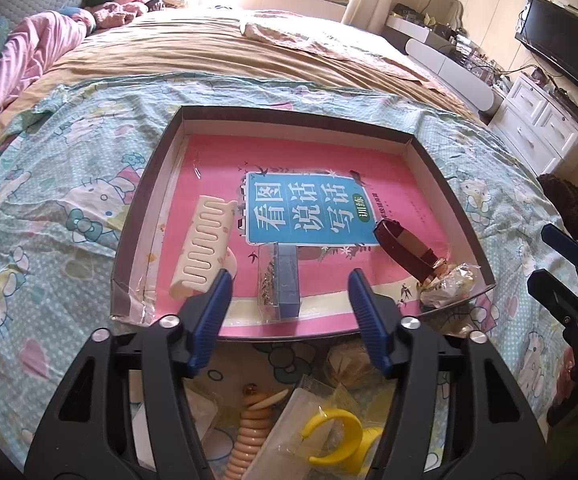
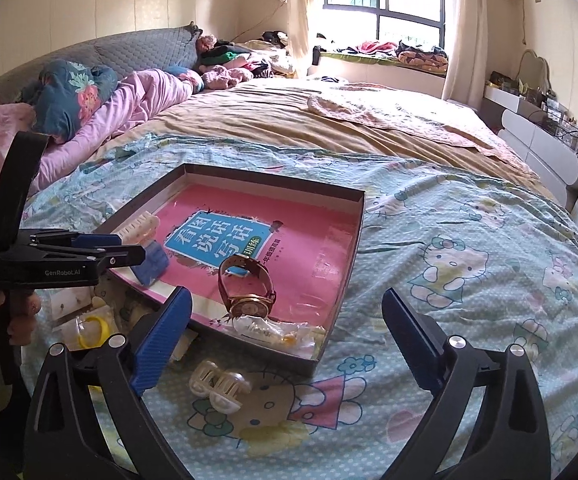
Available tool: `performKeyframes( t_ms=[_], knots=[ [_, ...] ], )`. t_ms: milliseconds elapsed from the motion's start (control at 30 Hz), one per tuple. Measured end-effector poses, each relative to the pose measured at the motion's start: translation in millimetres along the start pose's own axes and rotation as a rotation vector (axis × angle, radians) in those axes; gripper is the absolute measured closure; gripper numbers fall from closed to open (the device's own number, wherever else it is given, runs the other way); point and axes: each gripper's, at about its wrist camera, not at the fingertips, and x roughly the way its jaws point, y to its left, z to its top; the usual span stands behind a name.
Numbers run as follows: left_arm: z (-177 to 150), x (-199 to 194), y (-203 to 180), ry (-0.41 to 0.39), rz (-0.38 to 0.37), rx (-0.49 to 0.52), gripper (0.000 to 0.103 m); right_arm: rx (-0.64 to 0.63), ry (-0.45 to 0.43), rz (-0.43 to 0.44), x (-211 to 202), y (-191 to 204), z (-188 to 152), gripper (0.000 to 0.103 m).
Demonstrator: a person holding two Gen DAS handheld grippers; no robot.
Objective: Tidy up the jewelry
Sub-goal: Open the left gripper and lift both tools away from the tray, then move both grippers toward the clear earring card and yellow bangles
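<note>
My left gripper (image 1: 289, 300) and right gripper (image 2: 287, 344) both gape wide, empty. In the shallow cardboard tray (image 2: 343, 280) a leather-strapped watch (image 2: 247, 286) stands on edge; a ribbed cream clip (image 1: 203, 250) lies lengthwise front-to-back.

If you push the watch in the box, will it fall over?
Probably. The watch stands on edge with its strap looped upward, so a nudge likely tips it. The book cover under it looks glossy, so it may slide first. The strap looks bendy.

Sunlit bedroom with a cluttered bed.
A pale blue cartoon-cat bedsheet (image 2: 469, 240) meets a tan blanket (image 2: 289, 116); a pink quilt (image 2: 129, 100) lies rumpled beside a black wall-mounted television (image 1: 561, 46).
</note>
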Motion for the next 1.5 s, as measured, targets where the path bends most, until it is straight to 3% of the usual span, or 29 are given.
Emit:
performKeyframes(
  t_ms=[167, 333, 900, 1500],
  knots=[
    [0.4, -15.2, -1.8, -0.030, 0.006, -0.002, 0.025, 0.021, -0.017, -0.002, -11.4, -2.9, 1.6, 0.008],
    [-0.6, -33.6, 1.9, -0.062, 0.009, -0.015, 0.014, 0.032, -0.038, 0.001, -24.3, -3.0, 4.5, 0.007],
    [-9.3, -93.7, 13.5, -0.167, 0.051, -0.036, 0.014, 0.013, -0.099, 0.027, -64.1, 13.0, 9.4, 0.007],
    [-41.6, -112.1, 34.9, -0.151, 0.129, -0.049, 0.014, -0.036, -0.076, 0.122, -71.2, 53.8, 0.3, 0.007]
  ],
)
